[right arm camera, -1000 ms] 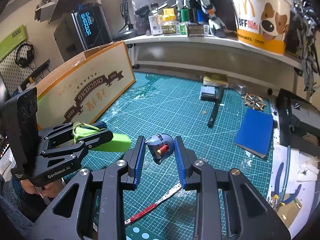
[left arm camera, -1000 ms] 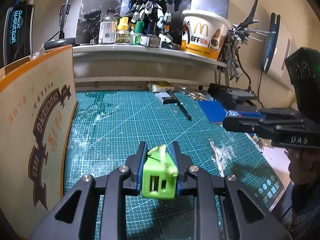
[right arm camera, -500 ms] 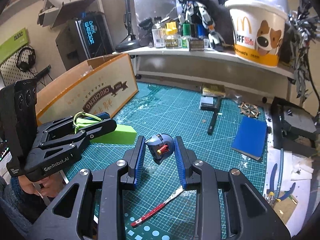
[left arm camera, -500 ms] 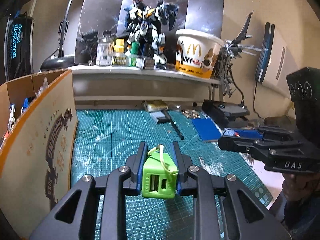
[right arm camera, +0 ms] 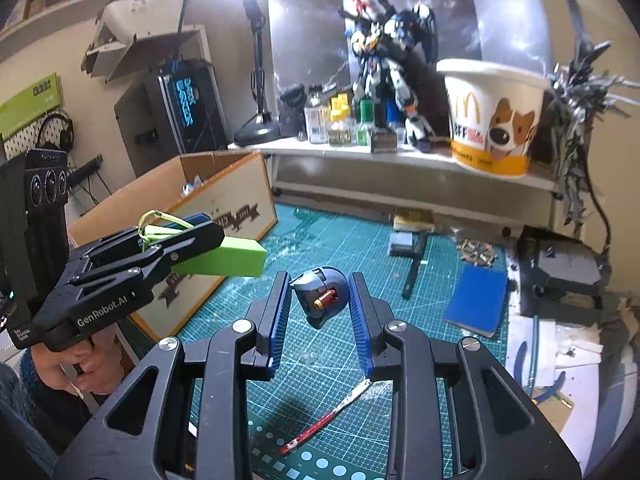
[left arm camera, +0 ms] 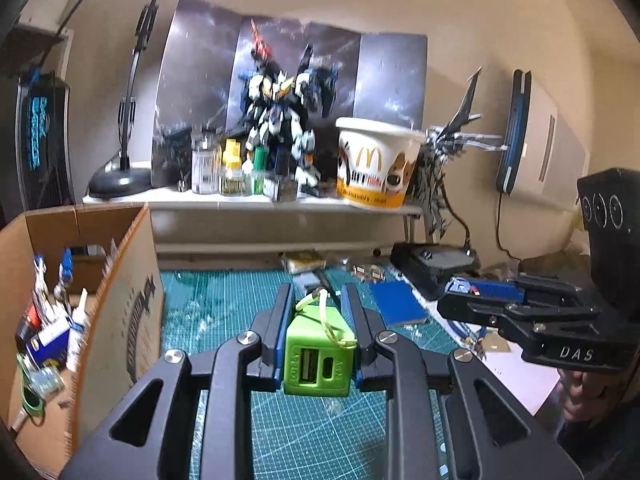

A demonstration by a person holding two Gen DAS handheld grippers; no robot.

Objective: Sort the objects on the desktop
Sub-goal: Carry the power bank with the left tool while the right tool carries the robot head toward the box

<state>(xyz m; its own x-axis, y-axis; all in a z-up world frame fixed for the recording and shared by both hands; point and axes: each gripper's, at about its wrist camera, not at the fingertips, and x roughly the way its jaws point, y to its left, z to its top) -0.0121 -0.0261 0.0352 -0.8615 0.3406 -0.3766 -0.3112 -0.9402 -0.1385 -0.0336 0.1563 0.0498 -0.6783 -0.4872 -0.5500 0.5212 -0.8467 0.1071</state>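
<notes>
Okay, mid-carry: my left claw (left arm camera: 318, 344) clamps the green power bank (left arm camera: 318, 360), right claw (right arm camera: 320, 300) pinches the blue model head (right arm camera: 322, 294). Next, swing left, drop into cardboard box (left arm camera: 136, 280).

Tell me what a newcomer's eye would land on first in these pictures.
First, the bright green power bank clamped in the left gripper, held above the cutting mat beside the cardboard box. Next, the blue model head pinched in the right gripper, then the McDonald's bucket on the shelf behind.
</notes>
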